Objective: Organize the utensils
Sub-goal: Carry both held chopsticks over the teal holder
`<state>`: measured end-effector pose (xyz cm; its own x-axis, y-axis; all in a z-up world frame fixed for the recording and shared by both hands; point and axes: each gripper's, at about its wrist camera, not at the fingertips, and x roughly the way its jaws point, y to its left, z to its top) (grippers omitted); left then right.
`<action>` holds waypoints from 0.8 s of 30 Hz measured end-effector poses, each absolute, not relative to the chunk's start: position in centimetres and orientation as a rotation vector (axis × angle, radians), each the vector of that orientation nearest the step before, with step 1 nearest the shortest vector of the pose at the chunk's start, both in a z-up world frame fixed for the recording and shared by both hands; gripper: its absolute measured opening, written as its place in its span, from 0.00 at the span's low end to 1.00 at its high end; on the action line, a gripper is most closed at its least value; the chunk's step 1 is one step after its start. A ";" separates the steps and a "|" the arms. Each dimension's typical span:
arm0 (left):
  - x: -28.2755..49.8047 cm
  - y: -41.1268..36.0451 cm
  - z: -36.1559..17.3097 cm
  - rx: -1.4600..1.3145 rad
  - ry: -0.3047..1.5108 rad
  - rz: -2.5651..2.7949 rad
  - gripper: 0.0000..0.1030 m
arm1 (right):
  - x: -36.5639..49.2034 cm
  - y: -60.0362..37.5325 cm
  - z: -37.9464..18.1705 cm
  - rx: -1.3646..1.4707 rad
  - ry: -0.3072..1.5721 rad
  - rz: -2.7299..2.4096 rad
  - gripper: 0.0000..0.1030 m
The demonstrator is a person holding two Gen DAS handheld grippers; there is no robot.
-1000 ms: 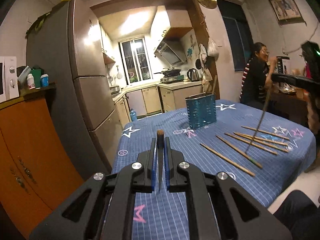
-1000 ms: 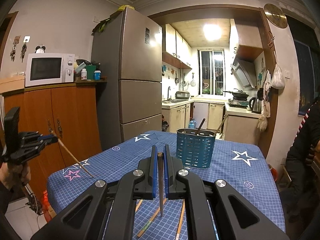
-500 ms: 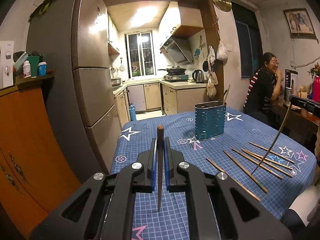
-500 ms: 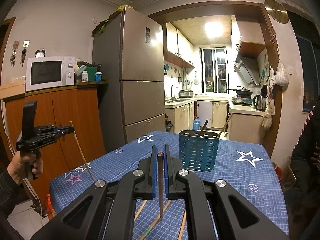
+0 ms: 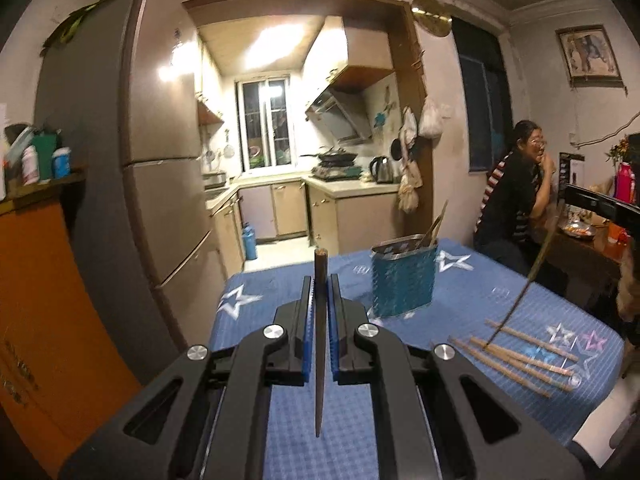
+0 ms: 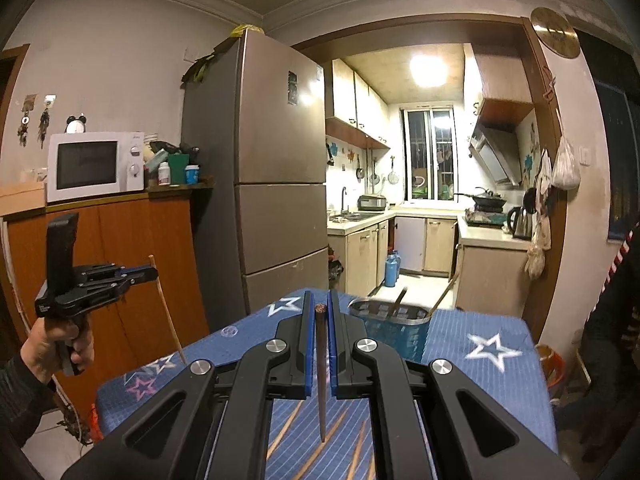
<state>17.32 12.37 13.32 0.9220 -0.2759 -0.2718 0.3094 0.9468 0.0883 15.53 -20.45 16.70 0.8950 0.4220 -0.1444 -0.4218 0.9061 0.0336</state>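
We hold one chopstick in each gripper: the left gripper [image 5: 320, 292] is clamped on a dark chopstick [image 5: 319, 344] that stands nearly upright between its blue pads, tip hanging down over the blue starred tablecloth [image 5: 280, 432], and the right gripper [image 6: 320, 320] is clenched the same way on its own chopstick [image 6: 321, 372]. The blue utensil holder [image 5: 403, 276] stands upright near the far end of the table, already with a couple of sticks leaning out of it, while several loose chopsticks [image 5: 516, 356] lie on the cloth to the right of the holder, apart from it. From here we judge the main risk to be the drop into the holder: each stick is pinched near its top by a thin contact, so it can pivot or slip if we swing quickly, and a tilted tip may catch the metal rim and tip the light holder or bounce the stick onto the table. With both grippers converging on one opening, we could also knock our sticks together, or strike the ones already leaning inside.
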 end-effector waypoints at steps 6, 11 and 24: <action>20.5 8.6 17.4 0.113 0.205 -0.378 0.05 | 20.4 -21.2 21.3 -0.020 0.129 0.393 0.07; 23.7 5.3 20.9 0.087 0.151 -0.431 0.05 | 24.5 -22.5 25.1 -0.030 0.088 0.342 0.07; 34.6 -3.0 21.1 0.053 0.112 -0.490 0.05 | 36.2 -26.0 26.3 0.031 0.077 0.267 0.07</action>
<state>34.64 -3.00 21.05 0.8762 -0.4668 -0.1199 0.4726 0.8809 0.0238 36.15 -25.95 26.27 0.9617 0.2647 -0.0715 -0.2624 0.9641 0.0404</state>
